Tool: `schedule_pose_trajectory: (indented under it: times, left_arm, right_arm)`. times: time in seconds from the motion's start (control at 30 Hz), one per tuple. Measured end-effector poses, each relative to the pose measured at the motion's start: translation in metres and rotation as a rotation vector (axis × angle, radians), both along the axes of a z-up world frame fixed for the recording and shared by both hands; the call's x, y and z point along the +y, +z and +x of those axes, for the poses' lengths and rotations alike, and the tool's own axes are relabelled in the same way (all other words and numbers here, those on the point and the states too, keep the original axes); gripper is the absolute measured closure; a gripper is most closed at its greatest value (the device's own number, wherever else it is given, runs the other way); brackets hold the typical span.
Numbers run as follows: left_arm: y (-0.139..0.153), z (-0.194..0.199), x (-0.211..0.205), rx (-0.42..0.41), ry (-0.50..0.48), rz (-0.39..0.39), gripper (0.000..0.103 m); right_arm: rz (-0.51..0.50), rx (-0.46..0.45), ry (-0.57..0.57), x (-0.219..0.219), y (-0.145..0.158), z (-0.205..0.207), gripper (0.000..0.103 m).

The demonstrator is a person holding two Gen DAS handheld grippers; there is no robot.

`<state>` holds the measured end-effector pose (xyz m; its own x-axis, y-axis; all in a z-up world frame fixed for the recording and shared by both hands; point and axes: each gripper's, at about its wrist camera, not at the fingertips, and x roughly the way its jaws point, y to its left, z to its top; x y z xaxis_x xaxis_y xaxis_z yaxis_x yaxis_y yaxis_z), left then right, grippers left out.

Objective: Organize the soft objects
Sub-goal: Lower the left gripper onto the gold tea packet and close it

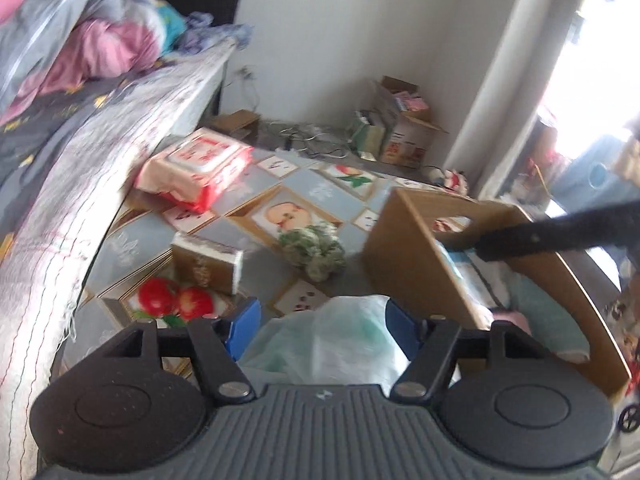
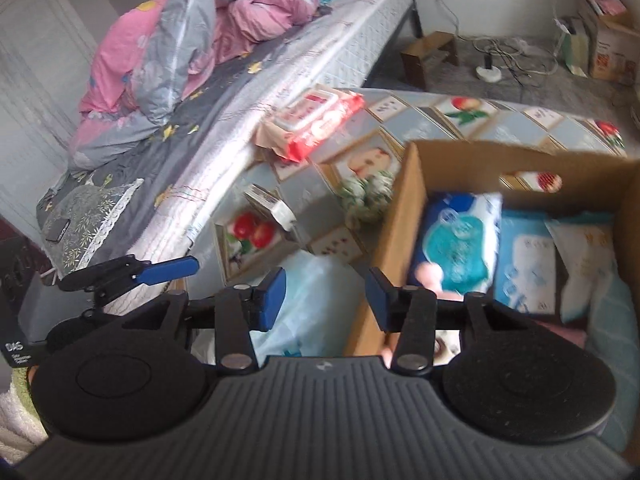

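My left gripper [image 1: 322, 320] stands open. A pale green and white plastic bag [image 1: 328, 340] shows between its blue pads, and the pads do not press on it. My right gripper [image 2: 326, 300] is open too and holds nothing, hanging by the left wall of a cardboard box [image 2: 416, 208]. Inside the box lie a teal wipes pack [image 2: 456, 240], a light blue pack [image 2: 524, 264] and a white pack [image 2: 584, 260]. On the patterned table lie a red and white wipes pack [image 1: 196, 168], a small brown tissue pack [image 1: 208, 260] and a green-white cloth bundle [image 1: 314, 248].
A bed [image 2: 224, 92] with a pink and grey quilt [image 2: 192, 32] borders the table on the left. Cardboard boxes [image 1: 404, 128] and cables lie on the floor by the far wall. The right gripper's black arm [image 1: 560, 236] reaches over the box in the left wrist view.
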<state>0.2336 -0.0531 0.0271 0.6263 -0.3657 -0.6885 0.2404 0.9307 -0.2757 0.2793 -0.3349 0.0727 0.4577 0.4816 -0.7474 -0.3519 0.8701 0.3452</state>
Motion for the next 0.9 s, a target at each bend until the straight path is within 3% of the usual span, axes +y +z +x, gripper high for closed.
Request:
schedule_pose_trajectory:
  times: [0.1,0.23,0.4,0.53,0.67,0.8,0.87,0.9]
  left_arm:
    - [-0.016,0.044,0.034,0.145,0.107,-0.107,0.033]
    - [-0.034,0.092,0.06,0.25,0.226,-0.179,0.033]
    - [-0.055,0.138,0.052,0.293,0.27,-0.083,0.03]
    - [-0.076,0.161,0.037,0.34,0.262,-0.005,0.034]
    - [-0.086,0.173,0.035,0.349,0.269,-0.017,0.031]
    - [-0.087,0.177,0.027,0.322,0.266,0.024,0.034]
    - [-0.088,0.179,0.024,0.316,0.269,0.034,0.035]
    - [-0.088,0.18,0.023,0.305,0.274,0.046,0.041]
  right_arm:
    - [-0.069,-0.023,0.09,0.044,-0.008,0.03,0.05]
    - [-0.217,-0.027,0.179,0.094,-0.039,0.067,0.047]
    - [-0.336,-0.014,0.2,0.126,-0.082,0.107,0.046]
    - [-0.397,0.022,0.192,0.136,-0.111,0.139,0.046]
    - [-0.438,0.061,0.203,0.141,-0.131,0.156,0.047]
    - [-0.475,0.106,0.22,0.146,-0.149,0.163,0.048]
    - [-0.471,0.126,0.221,0.146,-0.151,0.165,0.056]
    - [-0.479,0.122,0.224,0.146,-0.152,0.165,0.057]
